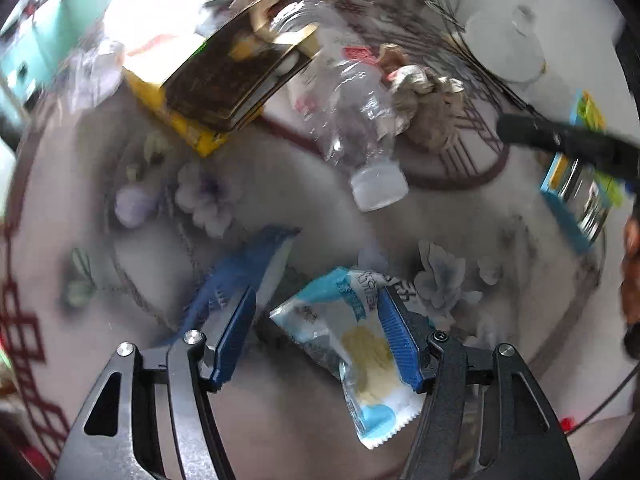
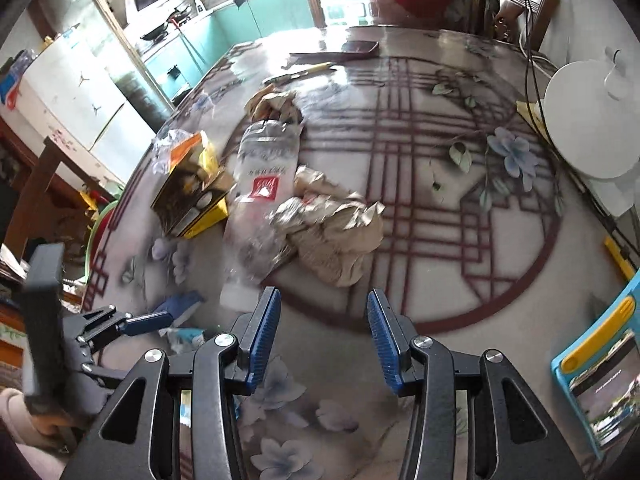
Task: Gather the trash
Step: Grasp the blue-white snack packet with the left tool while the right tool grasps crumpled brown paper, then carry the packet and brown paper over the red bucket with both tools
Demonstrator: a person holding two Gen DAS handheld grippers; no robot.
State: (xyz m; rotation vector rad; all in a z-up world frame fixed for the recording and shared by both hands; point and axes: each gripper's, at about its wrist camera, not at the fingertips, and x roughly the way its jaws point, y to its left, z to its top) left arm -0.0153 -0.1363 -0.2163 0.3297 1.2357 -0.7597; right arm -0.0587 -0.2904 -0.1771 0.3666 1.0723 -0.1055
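My left gripper (image 1: 316, 294) points down at the flowered tablecloth, its jaws apart. A white and light-blue snack wrapper (image 1: 352, 344) lies between them; the right pad overlaps its edge and a gap shows at the left pad. A blue and white packet (image 1: 252, 268) lies just beyond the left finger. Farther off lie a clear plastic bottle (image 1: 352, 116), crumpled brown paper (image 1: 428, 108) and a yellow and black box (image 1: 224, 84). My right gripper (image 2: 322, 300) is open with nothing in it, beside the bottle (image 2: 260, 200) and its white cap (image 2: 238, 298). The crumpled paper (image 2: 336, 232) lies ahead.
A blue carton (image 2: 596, 380) stands at the right table edge and a white round object (image 2: 592, 120) behind it with cables. A knife (image 2: 304, 72) and a dark flat case (image 2: 360, 46) lie at the far side. The table's left edge (image 2: 120, 200) drops off to cabinets.
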